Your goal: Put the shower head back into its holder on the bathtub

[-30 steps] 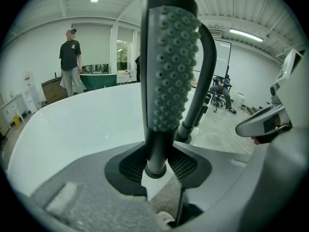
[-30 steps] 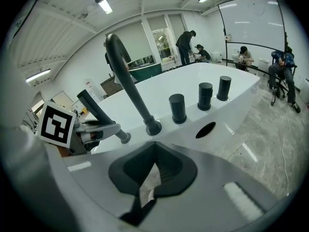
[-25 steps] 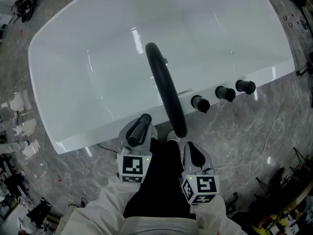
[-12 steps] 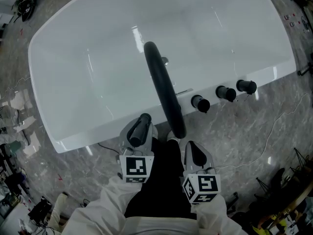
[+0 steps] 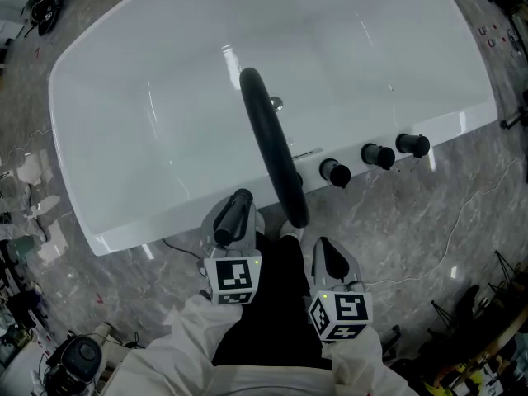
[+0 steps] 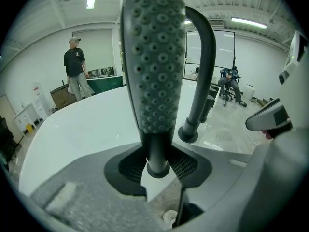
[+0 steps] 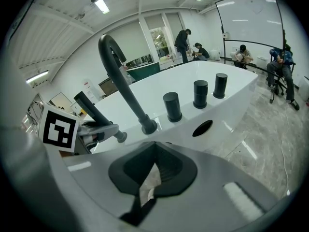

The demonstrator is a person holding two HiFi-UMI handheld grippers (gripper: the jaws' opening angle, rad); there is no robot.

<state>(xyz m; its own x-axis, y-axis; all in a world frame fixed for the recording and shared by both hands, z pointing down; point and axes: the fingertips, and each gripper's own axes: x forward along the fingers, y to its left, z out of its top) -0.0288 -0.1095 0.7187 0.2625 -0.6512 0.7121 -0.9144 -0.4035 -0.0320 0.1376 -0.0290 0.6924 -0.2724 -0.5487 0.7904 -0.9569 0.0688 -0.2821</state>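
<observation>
Though head view hides them, shower head [image 6: 155, 66] nozzles above left claw [image 6: 155, 170].

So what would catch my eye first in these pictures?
The big white bathtub fills the head view, with a tall black arched spout rising from its near rim beside three black knobs. At lower left, the left gripper is clamped on a dark shower head, whose dotted face fills that gripper's view.
</observation>
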